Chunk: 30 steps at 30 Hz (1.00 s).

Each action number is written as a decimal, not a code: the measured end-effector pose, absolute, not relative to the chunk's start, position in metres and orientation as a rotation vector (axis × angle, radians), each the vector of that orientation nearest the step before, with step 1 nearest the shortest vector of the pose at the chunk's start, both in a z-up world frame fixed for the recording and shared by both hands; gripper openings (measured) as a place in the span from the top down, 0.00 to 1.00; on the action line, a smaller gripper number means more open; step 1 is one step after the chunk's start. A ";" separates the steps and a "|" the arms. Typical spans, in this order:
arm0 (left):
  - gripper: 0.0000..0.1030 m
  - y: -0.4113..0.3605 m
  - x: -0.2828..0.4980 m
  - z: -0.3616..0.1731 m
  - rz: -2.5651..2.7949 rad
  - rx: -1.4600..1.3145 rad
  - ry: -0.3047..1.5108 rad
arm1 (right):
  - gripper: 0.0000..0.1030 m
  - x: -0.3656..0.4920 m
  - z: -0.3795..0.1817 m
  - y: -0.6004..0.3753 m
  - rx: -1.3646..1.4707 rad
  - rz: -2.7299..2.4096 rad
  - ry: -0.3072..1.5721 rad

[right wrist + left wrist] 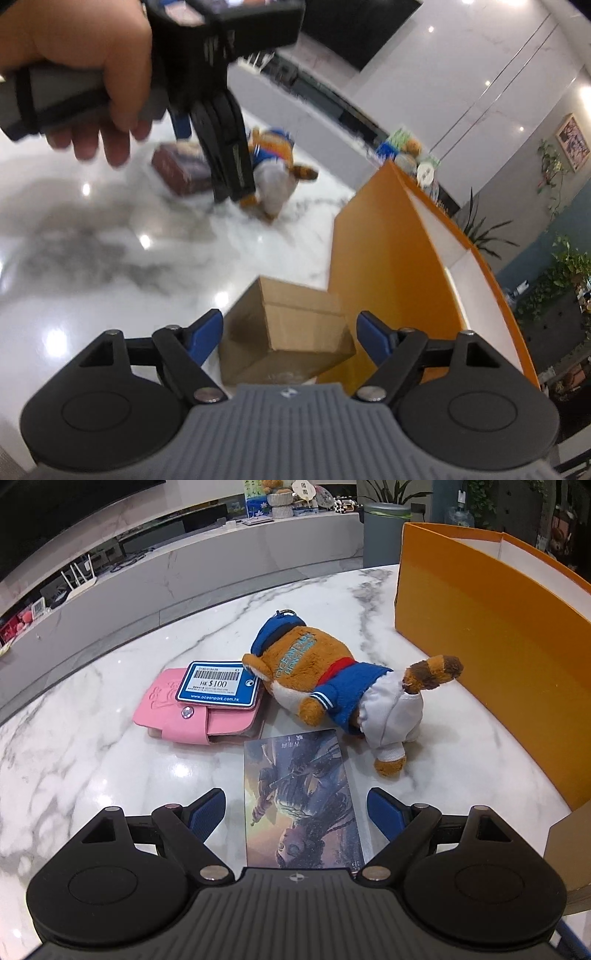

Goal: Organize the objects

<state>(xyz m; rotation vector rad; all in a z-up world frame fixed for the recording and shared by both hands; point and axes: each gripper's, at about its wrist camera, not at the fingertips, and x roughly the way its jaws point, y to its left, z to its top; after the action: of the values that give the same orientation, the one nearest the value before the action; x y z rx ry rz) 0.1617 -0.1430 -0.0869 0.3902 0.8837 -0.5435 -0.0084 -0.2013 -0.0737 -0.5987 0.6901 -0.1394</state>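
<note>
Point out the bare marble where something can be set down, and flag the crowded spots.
Free: the marble table left of the pink wallet, and the strip between the plush toy and the orange box. Crowded: the middle, where wallet, price tag, plush and picture card touch or overlap; the cardboard box sits against the orange box.

A home living room: a white marble table (110,760) fills the lower frame, a long marble media console (221,554) curves across the top with a router (79,576) at upper left, potted plants (565,266) and a framed picture (572,142) at right.
</note>
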 end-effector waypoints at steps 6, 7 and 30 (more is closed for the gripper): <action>0.27 -0.138 0.165 -0.084 -0.560 0.353 0.906 | 0.24 -0.004 -0.073 -0.201 -0.569 -0.135 0.742; 0.32 -0.136 0.165 -0.084 -0.565 0.337 0.912 | 0.25 -0.004 -0.070 -0.201 -0.556 -0.120 0.740; 0.22 -0.070 0.086 -0.080 -0.539 0.266 0.960 | 0.32 -0.025 -0.067 -0.219 -0.185 0.062 0.682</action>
<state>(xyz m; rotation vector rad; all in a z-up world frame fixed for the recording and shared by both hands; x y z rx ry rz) 0.0864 -0.0701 -0.0796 0.2661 0.9604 -0.5392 -0.0245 -0.2187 -0.0666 -0.1853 0.6822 0.0615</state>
